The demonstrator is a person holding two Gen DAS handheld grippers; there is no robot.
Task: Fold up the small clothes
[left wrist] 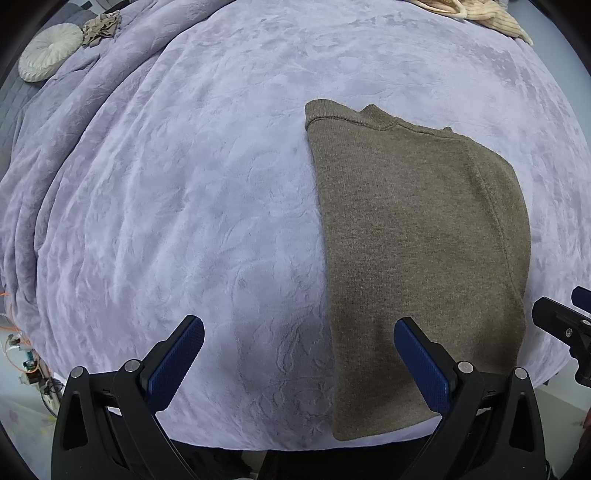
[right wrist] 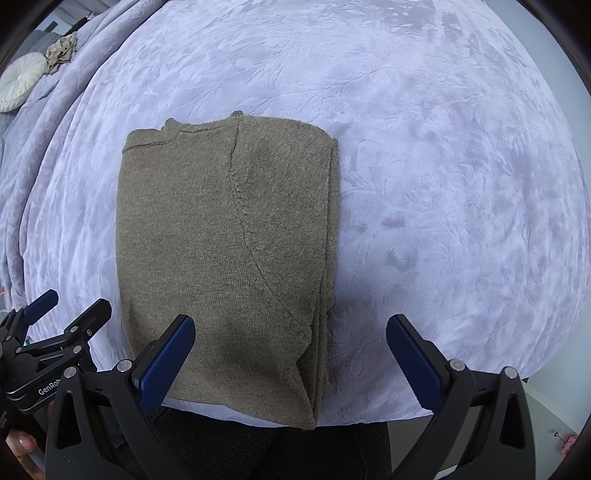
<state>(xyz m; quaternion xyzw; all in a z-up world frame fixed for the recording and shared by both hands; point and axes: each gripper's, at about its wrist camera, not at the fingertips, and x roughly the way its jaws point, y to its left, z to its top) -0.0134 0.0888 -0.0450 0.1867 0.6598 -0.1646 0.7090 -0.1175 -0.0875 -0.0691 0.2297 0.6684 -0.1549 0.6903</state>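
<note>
An olive-brown knit sweater [left wrist: 417, 251] lies flat on a lavender blanket [left wrist: 207, 206], folded lengthwise into a narrow rectangle with the collar at the far end. It also shows in the right wrist view [right wrist: 221, 258], with its near hem at the bed's front edge. My left gripper [left wrist: 299, 350] is open and empty, hovering above the hem's left corner. My right gripper [right wrist: 291, 354] is open and empty, hovering above the hem's right corner. Each gripper shows at the edge of the other's view: the right [left wrist: 565, 325], the left [right wrist: 48, 332].
A round cream pillow [left wrist: 50, 51] and a crumpled beige cloth [left wrist: 101, 27] lie at the far left. A cream knit garment [left wrist: 491, 14] lies at the far right edge. The blanket [right wrist: 443, 184] drops off at the near bed edge.
</note>
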